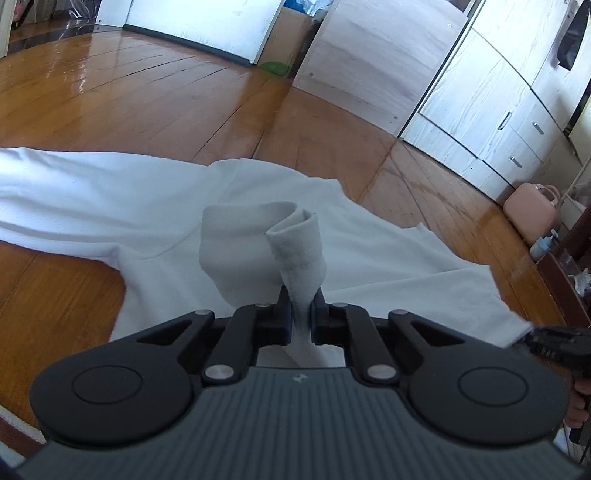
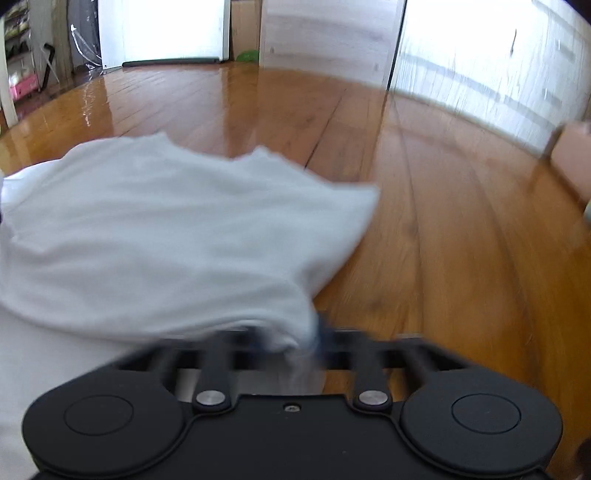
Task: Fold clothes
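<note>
A white garment (image 1: 110, 199) lies spread on the wooden floor (image 1: 147, 99). My left gripper (image 1: 301, 314) is shut on a curled hem or cuff of the white garment (image 1: 295, 240), which stands up between the pads. My right gripper (image 2: 306, 339) is shut on another edge of the white garment (image 2: 166, 236), lifted off the floor; this view is motion-blurred. The right gripper also shows at the right edge of the left wrist view (image 1: 554, 339), holding a corner of the cloth.
White cabinets with drawers (image 1: 498, 110) stand at the right. A wooden panel (image 1: 369, 59) and a white board (image 1: 199, 22) lean at the back. A pink case (image 1: 532, 206) sits on the floor by dark furniture (image 1: 569, 266). A shelf rack (image 2: 18, 55) stands far left.
</note>
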Tool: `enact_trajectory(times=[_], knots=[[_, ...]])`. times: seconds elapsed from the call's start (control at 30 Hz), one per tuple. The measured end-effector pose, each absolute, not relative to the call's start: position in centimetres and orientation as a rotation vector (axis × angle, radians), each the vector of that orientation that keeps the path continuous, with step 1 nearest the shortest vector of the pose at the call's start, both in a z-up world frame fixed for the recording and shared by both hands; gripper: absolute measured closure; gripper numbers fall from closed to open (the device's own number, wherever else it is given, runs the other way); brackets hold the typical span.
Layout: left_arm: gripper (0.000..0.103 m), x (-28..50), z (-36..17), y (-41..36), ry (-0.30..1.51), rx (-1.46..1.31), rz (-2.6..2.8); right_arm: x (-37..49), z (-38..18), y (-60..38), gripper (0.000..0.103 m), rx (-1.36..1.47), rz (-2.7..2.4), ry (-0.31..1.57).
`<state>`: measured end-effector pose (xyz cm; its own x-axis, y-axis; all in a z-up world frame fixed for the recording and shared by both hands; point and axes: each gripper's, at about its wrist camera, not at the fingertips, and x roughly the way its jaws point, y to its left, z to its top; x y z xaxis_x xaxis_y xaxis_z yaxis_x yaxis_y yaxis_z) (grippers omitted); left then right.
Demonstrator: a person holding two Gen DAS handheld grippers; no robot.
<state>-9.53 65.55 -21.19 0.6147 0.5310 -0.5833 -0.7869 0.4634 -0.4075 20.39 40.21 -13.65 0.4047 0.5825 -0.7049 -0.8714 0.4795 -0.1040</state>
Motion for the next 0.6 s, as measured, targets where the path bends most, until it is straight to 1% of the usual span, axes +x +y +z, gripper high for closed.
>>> enact_trajectory(times=[0.07, 0.1, 0.17, 0.2, 0.27, 0.37, 0.43, 0.5, 0.53, 0.6], knots=[[0.095, -9.3, -21.2, 65.4, 0.388, -0.718, 0.811, 20.9, -13.0, 38.3, 0.089, -0.392, 0.826, 0.618], [0.095, -9.4, -21.4, 65.4, 0.387, -0.727, 0.796, 21.4, -13.4, 37.2, 0.074, -0.344, 0.754, 0.631], [0.095, -8.7, -22.0, 65.5, 0.412, -0.730, 0.786, 22.5, -15.5, 35.5, 0.054, -0.297, 0.686, 0.692], [0.095, -8.4, -22.2, 65.5, 0.435, -0.728, 0.787, 23.0, -16.7, 35.0, 0.054, -0.292, 0.684, 0.728], [0.095, -7.7, -22.8, 65.4, 0.493, -0.731, 0.796, 22.7, -16.9, 34.2, 0.050, -0.289, 0.694, 0.706], [0.093, -7.8, -23.7, 65.4, 0.573, -0.816, 0.821, 20.9, -15.8, 34.4, 0.049, -0.458, 0.710, 0.652], [0.092, -8.2, -24.0, 65.7, 0.583, -0.875, 0.829, 20.0, -15.2, 34.4, 0.048, -0.562, 0.725, 0.698], [0.092, -8.6, -24.2, 66.2, 0.574, -0.930, 0.829, 19.1, -14.7, 34.2, 0.044, -0.660, 0.741, 0.763], [0.092, -8.7, -24.3, 66.5, 0.569, -0.951, 0.823, 18.8, -14.2, 33.8, 0.044, -0.672, 0.759, 0.793], [0.092, -8.8, -24.7, 67.0, 0.552, -0.983, 0.813, 18.8, -12.5, 33.0, 0.043, -0.588, 0.861, 0.846]])
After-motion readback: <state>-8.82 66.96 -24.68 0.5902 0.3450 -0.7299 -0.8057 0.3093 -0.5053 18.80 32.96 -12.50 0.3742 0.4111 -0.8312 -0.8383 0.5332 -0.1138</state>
